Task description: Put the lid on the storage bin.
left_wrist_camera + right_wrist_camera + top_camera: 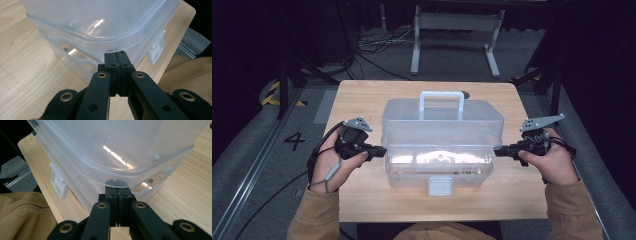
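Clear plastic box: stiff, light, slippery (likely empty); left gripper and right gripper, jaws closed empty, press under lid rim, the best hold.

The storage box is clear, glossy plastic; the table is smooth, pale wood; both grippers' jaws are matt black.

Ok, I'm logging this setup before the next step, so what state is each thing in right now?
Clear box: lid raised at the front, hinged up, handle on top.
Front latch: undone, hanging at the base's front.
Left tongs: shut, tips under the lid's rim at the box's left side.
Right tongs: shut, tips under the rim at the right side.
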{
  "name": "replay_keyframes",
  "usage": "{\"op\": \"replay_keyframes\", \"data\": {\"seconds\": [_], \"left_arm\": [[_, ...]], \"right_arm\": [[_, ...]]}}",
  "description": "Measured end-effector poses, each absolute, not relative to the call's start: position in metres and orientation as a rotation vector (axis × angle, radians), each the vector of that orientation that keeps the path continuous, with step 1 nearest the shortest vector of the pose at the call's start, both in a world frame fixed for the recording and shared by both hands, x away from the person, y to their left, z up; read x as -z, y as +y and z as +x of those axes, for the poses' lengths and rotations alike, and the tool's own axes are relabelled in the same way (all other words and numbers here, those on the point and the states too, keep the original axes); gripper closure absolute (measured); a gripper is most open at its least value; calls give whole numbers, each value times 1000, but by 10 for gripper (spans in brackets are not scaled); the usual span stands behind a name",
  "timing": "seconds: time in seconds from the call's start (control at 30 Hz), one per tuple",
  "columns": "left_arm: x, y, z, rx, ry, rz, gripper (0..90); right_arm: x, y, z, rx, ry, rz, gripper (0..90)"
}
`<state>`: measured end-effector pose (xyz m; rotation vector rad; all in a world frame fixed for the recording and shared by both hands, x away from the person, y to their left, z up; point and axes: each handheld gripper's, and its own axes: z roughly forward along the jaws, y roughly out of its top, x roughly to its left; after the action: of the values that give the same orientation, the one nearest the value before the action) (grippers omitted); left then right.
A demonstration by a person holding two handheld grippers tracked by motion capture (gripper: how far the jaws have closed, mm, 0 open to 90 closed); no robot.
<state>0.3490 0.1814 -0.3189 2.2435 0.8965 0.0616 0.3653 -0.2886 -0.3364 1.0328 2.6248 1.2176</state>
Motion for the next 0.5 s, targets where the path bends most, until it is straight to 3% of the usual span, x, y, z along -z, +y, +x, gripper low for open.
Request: {"op": "replay_keyframes", "data": {"seconds": [0.5], "left_arm": [[324,177,349,-4,872,2333,892]], "right_arm": [[340,-284,364,-1098,2707,1004,893]]}}
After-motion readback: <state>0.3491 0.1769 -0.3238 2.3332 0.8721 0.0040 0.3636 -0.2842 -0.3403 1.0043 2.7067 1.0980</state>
